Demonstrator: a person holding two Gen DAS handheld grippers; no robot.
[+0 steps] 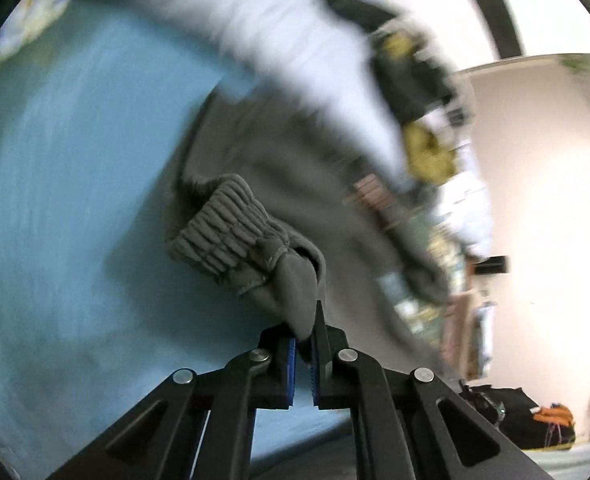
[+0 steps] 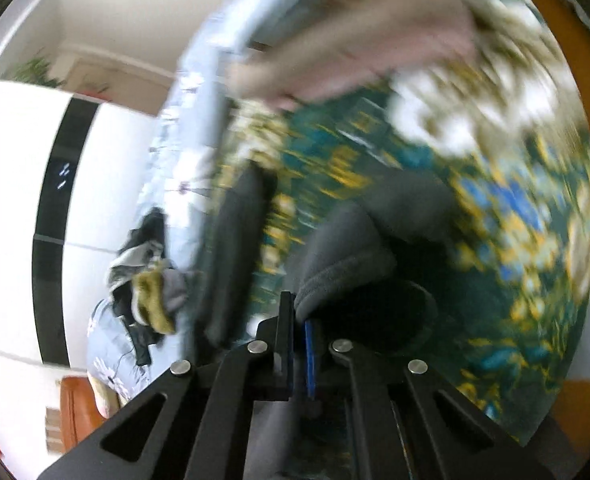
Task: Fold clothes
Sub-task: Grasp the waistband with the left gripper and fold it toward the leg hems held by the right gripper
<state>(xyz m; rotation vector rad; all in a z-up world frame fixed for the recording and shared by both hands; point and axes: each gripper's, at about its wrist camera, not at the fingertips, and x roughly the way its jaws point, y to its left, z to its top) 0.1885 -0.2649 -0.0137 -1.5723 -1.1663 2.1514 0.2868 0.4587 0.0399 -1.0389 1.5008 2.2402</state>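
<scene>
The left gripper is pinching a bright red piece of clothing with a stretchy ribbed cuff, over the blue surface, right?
Not quite. The clothing is grey, not red. The left wrist view shows the left gripper shut on its edge just below the ribbed cuff, with the blue surface behind.

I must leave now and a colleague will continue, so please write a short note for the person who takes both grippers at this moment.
Left gripper: shut on the grey garment, close to its ribbed cuff.
Right gripper: shut on a thick hem of grey fabric, probably the same garment.
The garment hangs above the blue sheet. Both views are blurred by motion. A pile of other clothes lies further away.
Done: both ends are gripped and lifted.
Left: no finished fold is visible; lay it flat, fold it, then take the pile.
</scene>
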